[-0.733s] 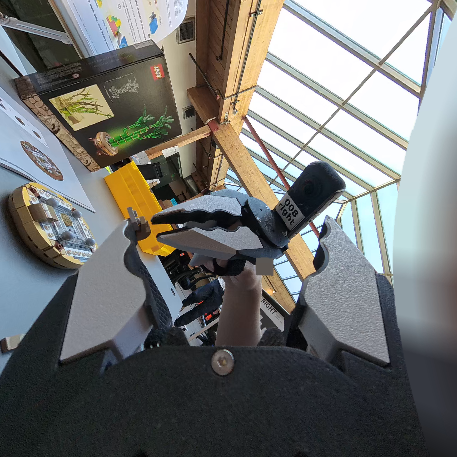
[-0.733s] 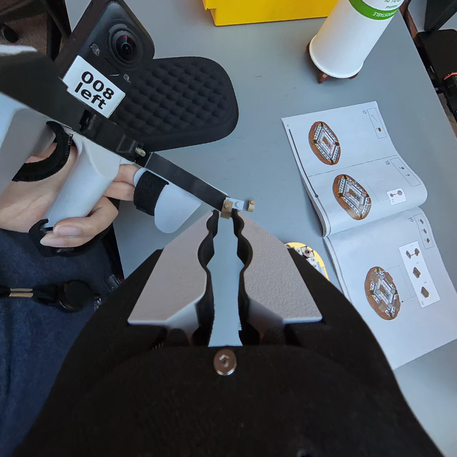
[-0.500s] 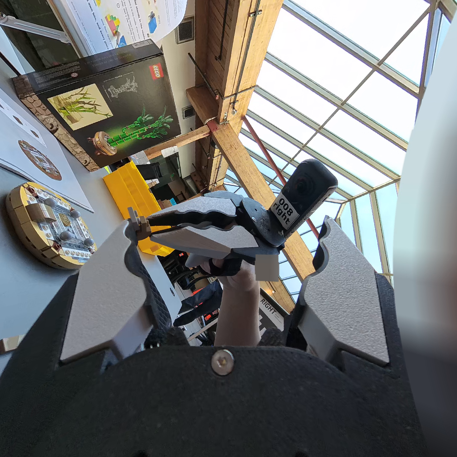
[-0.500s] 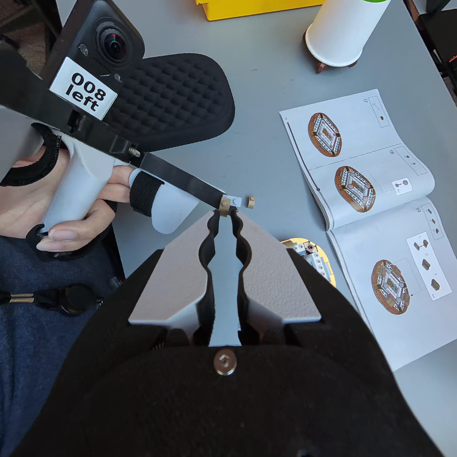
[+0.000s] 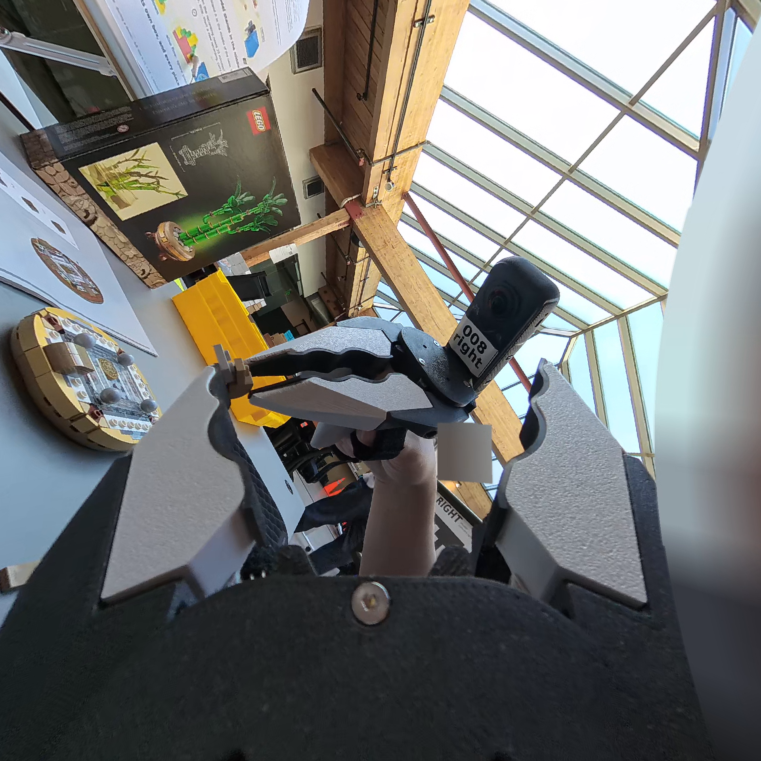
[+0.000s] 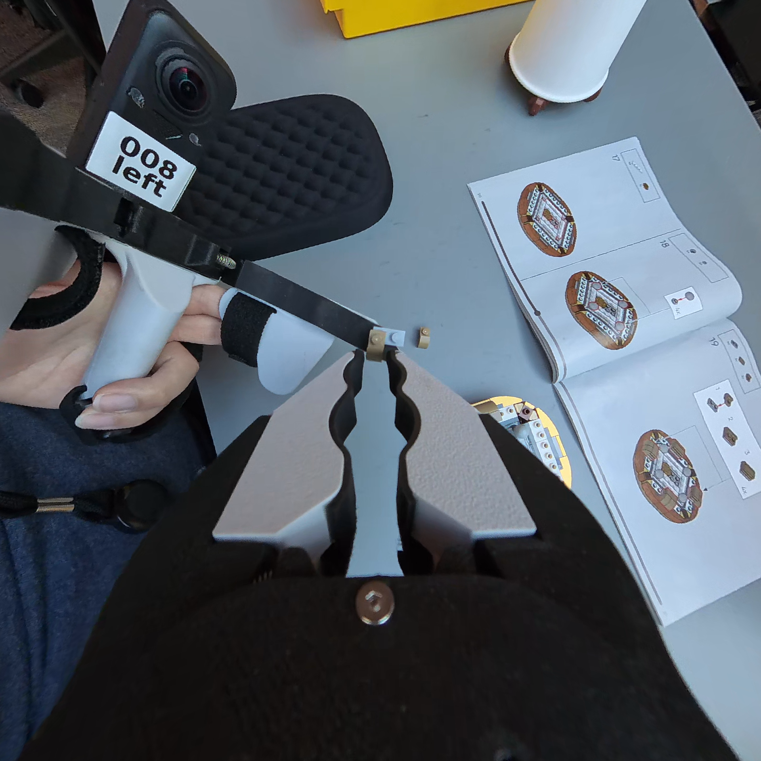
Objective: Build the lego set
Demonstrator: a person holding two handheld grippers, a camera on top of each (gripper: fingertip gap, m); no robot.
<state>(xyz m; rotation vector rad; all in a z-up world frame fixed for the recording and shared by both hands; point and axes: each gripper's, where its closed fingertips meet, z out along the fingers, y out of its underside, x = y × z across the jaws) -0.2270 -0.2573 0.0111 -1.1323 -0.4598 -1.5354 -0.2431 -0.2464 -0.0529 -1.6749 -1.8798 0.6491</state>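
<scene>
Right gripper (image 6: 374,354), its grey fingers nearly together, pinches a small tan brick joined to a light grey plate (image 6: 385,341) at frame centre, pressed against one finger of the wide-open left gripper (image 5: 376,385). Another loose tan brick (image 6: 424,337) lies just right of it; the round tan-rimmed lego base (image 5: 78,381) sits at left.

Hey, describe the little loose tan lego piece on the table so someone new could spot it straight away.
Start at the open instruction booklet on the grey table. Just left of it, beyond the right gripper, lies a small tan piece. Unlike the tan and grey pieces pinched at the tips, it lies alone and untouched.
</scene>
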